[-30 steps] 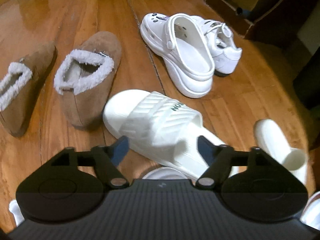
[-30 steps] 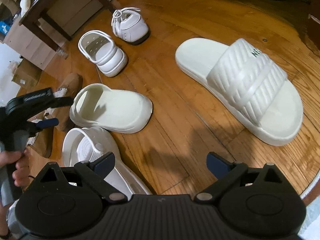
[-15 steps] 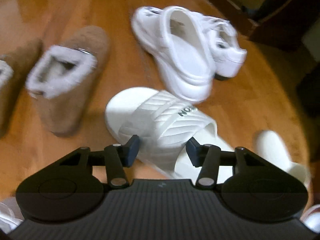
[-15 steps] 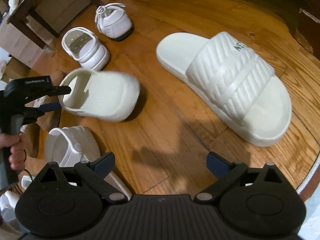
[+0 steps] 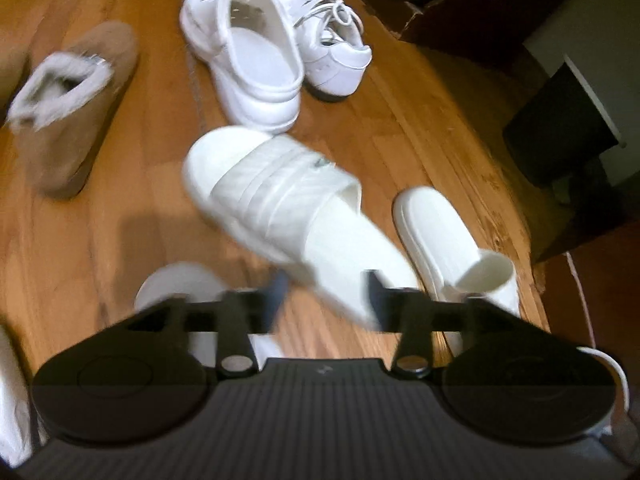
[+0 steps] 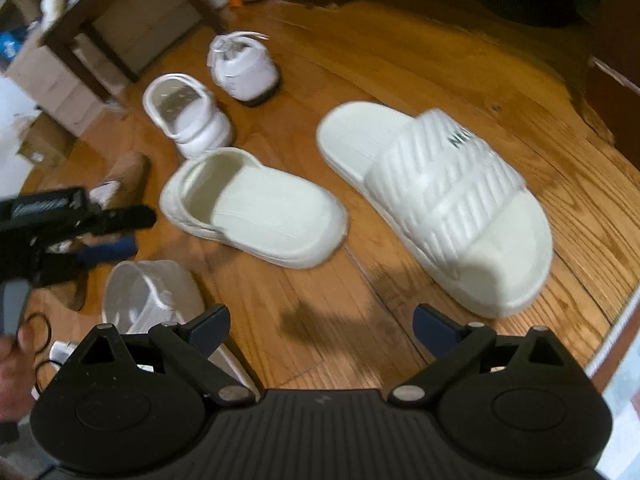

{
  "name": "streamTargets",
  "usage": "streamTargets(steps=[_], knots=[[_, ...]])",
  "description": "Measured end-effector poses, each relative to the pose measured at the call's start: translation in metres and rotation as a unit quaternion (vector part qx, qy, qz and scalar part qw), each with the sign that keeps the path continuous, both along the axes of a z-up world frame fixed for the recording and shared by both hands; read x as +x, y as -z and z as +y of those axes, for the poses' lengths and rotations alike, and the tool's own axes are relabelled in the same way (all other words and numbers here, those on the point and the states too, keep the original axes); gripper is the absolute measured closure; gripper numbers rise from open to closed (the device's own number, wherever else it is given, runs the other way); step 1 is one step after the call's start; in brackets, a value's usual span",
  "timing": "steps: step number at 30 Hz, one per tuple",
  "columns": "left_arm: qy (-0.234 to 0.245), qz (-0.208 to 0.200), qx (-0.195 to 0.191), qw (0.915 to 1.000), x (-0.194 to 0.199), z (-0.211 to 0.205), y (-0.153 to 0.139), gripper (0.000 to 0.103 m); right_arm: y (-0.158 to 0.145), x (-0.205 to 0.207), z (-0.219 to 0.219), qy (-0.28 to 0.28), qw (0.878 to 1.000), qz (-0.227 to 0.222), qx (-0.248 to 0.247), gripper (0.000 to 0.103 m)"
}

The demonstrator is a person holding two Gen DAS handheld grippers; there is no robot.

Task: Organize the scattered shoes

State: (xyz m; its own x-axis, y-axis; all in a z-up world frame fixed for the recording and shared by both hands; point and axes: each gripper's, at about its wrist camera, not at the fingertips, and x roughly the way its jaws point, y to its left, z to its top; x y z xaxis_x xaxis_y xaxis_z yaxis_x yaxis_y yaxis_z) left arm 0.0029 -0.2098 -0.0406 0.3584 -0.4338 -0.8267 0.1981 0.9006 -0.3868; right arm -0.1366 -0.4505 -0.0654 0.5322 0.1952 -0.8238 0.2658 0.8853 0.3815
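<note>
Your left claw (image 5: 324, 292), narrower a moment ago, is spreading again with nothing pinched; the ribbed slide (image 5: 280, 200) lies just ahead of it. Your right claw (image 6: 320, 328) hangs spread and empty, the cream clog (image 6: 256, 212) ahead-left. No shoe is picked up yet.

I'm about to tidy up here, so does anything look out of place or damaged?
Nothing looks damaged or spilled, but the shoes are jumbled: a white clog sits next to a laced sneaker, not its mate, and the cream slipper lies at an angle to the ribbed slide beside it.
</note>
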Motion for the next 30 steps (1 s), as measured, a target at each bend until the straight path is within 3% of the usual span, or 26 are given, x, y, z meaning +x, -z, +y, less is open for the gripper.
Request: streamTargets(steps=[3, 6, 9, 11, 18, 24, 30], knots=[[-0.039, -0.023, -0.003, 0.999, -0.024, 0.028, -0.005, 0.029, -0.007, 0.007, 0.007, -0.034, 0.999, -0.014, -0.026, 0.01], [-0.053, -0.004, 0.001, 0.9986, -0.034, 0.045, 0.002, 0.025, -0.016, 0.017, 0.014, -0.047, 0.997, -0.031, -0.056, 0.016], [-0.05, 0.006, 0.025, 0.9984, -0.034, 0.049, 0.002, 0.024, -0.023, 0.029, 0.021, -0.07, 0.993, -0.061, -0.068, 0.03], [-0.052, 0.004, 0.018, 0.9985, -0.034, 0.052, -0.001, 0.019, -0.023, 0.043, 0.029, -0.093, 0.991, -0.062, -0.07, 0.04], [-0.073, 0.01, 0.012, 0.9972, -0.034, 0.067, -0.002, 0.019, -0.016, 0.091, 0.046, -0.08, 0.995, -0.027, 0.048, 0.039], [-0.104, 0.052, -0.015, 0.9931, -0.028, 0.09, 0.008, 0.018, 0.003, 0.131, 0.064, -0.028, 0.991, 0.012, 0.134, 0.034], [-0.116, 0.053, -0.013, 0.9918, -0.025, 0.098, 0.007, 0.014, 0.021, 0.147, 0.076, 0.015, 0.992, 0.005, 0.127, 0.034]])
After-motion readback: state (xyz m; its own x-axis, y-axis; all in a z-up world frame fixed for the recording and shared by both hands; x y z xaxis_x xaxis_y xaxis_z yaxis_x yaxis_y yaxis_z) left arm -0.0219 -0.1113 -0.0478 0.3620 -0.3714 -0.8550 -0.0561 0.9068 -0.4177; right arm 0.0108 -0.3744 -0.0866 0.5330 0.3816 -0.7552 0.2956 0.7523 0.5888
